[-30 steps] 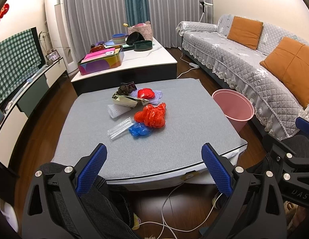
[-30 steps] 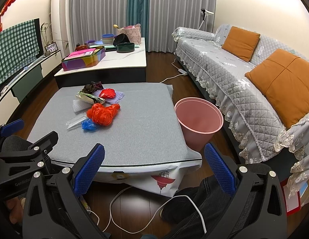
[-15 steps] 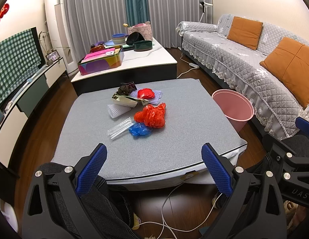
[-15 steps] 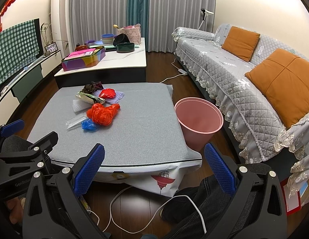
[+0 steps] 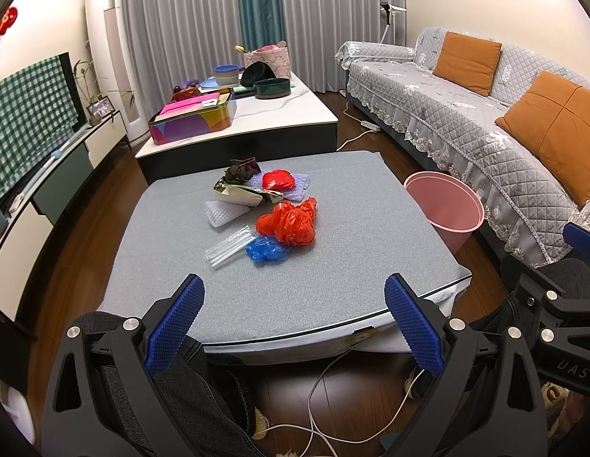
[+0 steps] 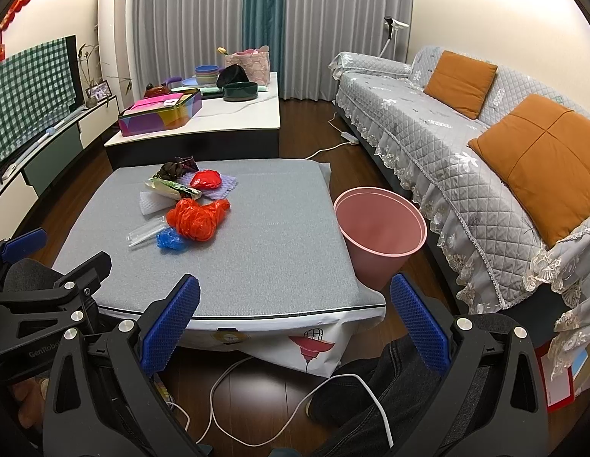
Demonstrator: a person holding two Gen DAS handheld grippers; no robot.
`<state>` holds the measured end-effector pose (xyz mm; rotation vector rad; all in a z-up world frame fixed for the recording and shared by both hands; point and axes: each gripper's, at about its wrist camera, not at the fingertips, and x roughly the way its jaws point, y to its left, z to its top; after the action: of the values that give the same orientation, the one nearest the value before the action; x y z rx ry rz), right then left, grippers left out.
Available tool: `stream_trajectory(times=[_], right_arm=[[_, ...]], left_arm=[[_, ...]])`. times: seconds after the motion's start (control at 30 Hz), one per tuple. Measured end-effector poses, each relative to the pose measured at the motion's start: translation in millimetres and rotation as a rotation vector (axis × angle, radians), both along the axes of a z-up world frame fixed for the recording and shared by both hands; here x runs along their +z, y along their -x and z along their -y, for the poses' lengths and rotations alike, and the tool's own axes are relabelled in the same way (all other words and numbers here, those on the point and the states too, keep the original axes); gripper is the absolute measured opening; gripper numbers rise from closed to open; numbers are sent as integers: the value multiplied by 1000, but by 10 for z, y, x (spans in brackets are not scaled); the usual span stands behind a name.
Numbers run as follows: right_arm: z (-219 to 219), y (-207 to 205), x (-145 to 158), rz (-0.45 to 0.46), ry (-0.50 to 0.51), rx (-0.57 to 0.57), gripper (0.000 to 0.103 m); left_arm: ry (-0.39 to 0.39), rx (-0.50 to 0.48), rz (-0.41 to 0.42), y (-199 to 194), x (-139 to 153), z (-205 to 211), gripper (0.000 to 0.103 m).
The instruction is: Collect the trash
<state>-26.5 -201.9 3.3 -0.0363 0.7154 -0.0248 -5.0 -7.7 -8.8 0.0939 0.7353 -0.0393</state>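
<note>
A pile of trash lies on the grey padded table (image 5: 333, 274): a crumpled orange-red plastic bag (image 5: 289, 221) (image 6: 198, 217), a blue wrapper (image 5: 266, 249) (image 6: 168, 239), clear plastic tubes (image 5: 228, 245), white foam netting (image 5: 220, 213), a gold-green wrapper (image 5: 239, 192), a dark brown wrapper (image 5: 238, 171) and a red piece on purple netting (image 5: 278, 180). A pink bin (image 5: 443, 205) (image 6: 378, 224) stands on the floor right of the table. My left gripper (image 5: 295, 320) and my right gripper (image 6: 295, 320) are both open and empty, held back from the table's near edge.
A grey quilted sofa (image 5: 485, 122) with orange cushions runs along the right. A white-topped low table (image 5: 257, 114) with a colourful box and bowls stands behind. A TV cabinet (image 5: 47, 175) is at the left. White cables (image 6: 257, 400) lie on the wooden floor below.
</note>
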Motion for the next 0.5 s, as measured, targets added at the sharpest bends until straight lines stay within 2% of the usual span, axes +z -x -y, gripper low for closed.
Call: stream_trajectory(times=[0.5], right_arm=[[2,-2,-2,-2,-1,1,98]], left_arm=[[0,0,0,-7,10,-7,93]])
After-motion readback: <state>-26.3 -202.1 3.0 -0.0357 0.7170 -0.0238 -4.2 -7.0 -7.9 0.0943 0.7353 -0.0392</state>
